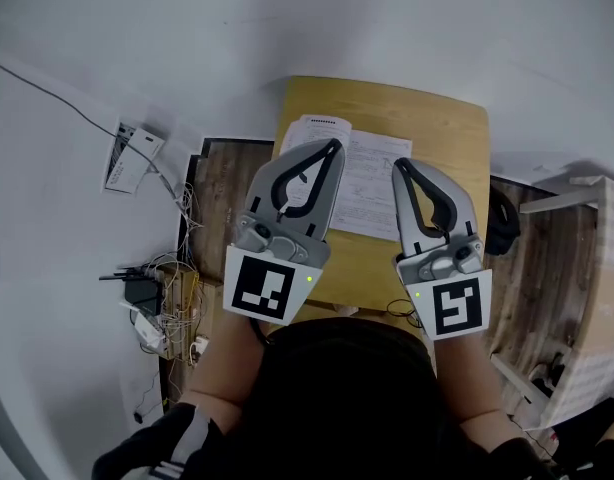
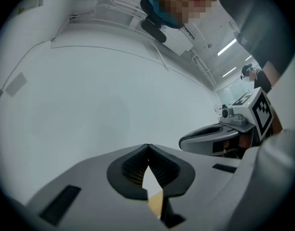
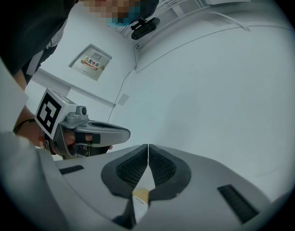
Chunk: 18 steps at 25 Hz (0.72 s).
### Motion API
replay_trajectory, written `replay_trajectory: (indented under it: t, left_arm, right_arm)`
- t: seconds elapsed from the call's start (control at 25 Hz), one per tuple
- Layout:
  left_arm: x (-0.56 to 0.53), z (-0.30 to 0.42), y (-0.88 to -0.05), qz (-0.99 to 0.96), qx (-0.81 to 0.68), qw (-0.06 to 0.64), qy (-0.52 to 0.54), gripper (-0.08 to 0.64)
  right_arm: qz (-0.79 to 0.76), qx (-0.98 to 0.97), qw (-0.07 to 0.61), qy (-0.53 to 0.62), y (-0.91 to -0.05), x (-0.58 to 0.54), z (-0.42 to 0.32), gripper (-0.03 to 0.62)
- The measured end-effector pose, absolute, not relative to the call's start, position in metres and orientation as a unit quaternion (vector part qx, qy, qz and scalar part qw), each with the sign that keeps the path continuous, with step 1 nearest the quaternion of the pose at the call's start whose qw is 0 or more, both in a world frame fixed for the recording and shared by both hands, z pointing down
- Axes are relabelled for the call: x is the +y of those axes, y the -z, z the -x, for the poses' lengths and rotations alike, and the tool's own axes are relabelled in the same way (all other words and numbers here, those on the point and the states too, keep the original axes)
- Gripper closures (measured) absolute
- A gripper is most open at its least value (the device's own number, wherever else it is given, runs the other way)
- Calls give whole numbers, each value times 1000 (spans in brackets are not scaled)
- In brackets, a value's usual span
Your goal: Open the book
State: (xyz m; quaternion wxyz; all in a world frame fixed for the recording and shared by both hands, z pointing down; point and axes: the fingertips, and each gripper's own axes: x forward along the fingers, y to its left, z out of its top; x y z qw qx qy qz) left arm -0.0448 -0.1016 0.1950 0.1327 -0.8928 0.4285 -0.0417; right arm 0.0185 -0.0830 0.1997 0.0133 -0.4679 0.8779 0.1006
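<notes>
- Left claw (image 1: pixel 336 146): pale grey shell with two curved jaws, each lined inside with black ribbed pads.
- Left marker cube (image 1: pixel 261 288): white faces printed with black square patterns; a small green light (image 1: pixel 309 279) glows at its edge.
- Right claw (image 1: pixel 398 166): the same grey shell and black lining, with a silver knob (image 1: pixel 469 252) near its base.
- Right marker cube (image 1: pixel 458 308): white, with a different black pattern.
- Black top (image 1: pixel 337 388) covers the torso.
- Thin dark band (image 3: pixel 22 124) circles the left wrist.
</notes>
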Motion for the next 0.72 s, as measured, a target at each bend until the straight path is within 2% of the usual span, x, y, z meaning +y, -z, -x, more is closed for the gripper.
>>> replay_trajectory:
  t: [0.72]
  left_arm:
    - [-67,15,-175,877,443,177,45,552]
  right_arm:
    - [457,874,42,-157,-166,-54,-52,565]
